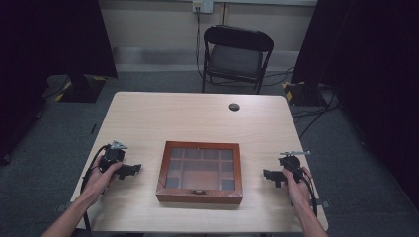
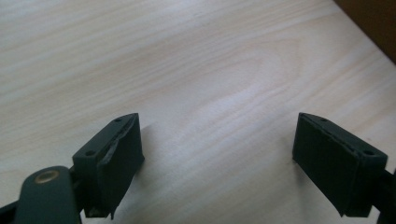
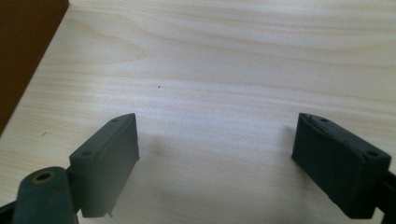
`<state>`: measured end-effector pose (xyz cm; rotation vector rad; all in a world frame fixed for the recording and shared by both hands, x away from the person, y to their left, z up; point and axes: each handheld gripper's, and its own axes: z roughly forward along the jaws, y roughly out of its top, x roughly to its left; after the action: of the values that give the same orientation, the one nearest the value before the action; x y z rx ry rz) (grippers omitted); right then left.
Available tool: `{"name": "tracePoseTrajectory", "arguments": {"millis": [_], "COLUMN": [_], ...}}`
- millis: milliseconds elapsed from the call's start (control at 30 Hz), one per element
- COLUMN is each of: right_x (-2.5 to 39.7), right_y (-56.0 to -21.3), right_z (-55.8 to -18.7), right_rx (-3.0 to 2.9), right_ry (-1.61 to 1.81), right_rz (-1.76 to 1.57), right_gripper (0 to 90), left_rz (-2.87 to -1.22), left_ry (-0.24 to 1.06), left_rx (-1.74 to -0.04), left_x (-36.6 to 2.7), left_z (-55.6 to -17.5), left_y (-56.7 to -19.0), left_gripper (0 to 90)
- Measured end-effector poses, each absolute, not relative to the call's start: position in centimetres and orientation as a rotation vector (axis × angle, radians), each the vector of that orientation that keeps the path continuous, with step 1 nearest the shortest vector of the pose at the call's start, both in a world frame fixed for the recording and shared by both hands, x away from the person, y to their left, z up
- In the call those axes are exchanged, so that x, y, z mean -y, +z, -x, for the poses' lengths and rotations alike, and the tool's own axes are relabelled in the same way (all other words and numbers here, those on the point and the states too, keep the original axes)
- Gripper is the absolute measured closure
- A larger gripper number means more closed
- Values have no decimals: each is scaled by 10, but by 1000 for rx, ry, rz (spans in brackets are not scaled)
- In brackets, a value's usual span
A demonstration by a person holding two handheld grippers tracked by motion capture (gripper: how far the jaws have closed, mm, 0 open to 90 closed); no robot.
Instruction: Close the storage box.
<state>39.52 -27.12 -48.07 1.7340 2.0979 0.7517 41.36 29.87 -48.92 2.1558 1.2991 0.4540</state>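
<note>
My wooden box [image 1: 200,173] sits closed at mid-desk [image 1: 148,113], long axis left-right, latch facing me. Left hand-held gripper [image 1: 129,171] and right hand-held gripper [image 1: 269,175] flank it, both released, empty, about equally near.

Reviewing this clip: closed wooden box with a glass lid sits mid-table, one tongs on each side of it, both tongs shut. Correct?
Not quite: both tongs are open. The left tongs and right tongs show wide gaps in their own gripper views. The wooden box is closed, between them.
</note>
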Motion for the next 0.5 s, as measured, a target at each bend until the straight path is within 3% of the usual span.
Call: {"name": "tracePoseTrajectory", "arguments": {"millis": [133,233,500], "right_x": [265,263,263], "right_y": [-486,-494,-501], "right_z": [-395,-394,-393], "right_rx": [-2052,-2030,-2013], "right_ry": [719,747,827], "right_rz": [-1676,-1605,-1530], "right_gripper": [115,27,0], "left_rz": [-2086,-2054,-2026], "left_ry": [508,533,553], "left_rx": [-1314,-1323,-1323], "left_x": [-299,-300,-300], "left_z": [-413,-412,-411], "left_y": [-497,-501,-503], "left_gripper": [74,6,0]}}
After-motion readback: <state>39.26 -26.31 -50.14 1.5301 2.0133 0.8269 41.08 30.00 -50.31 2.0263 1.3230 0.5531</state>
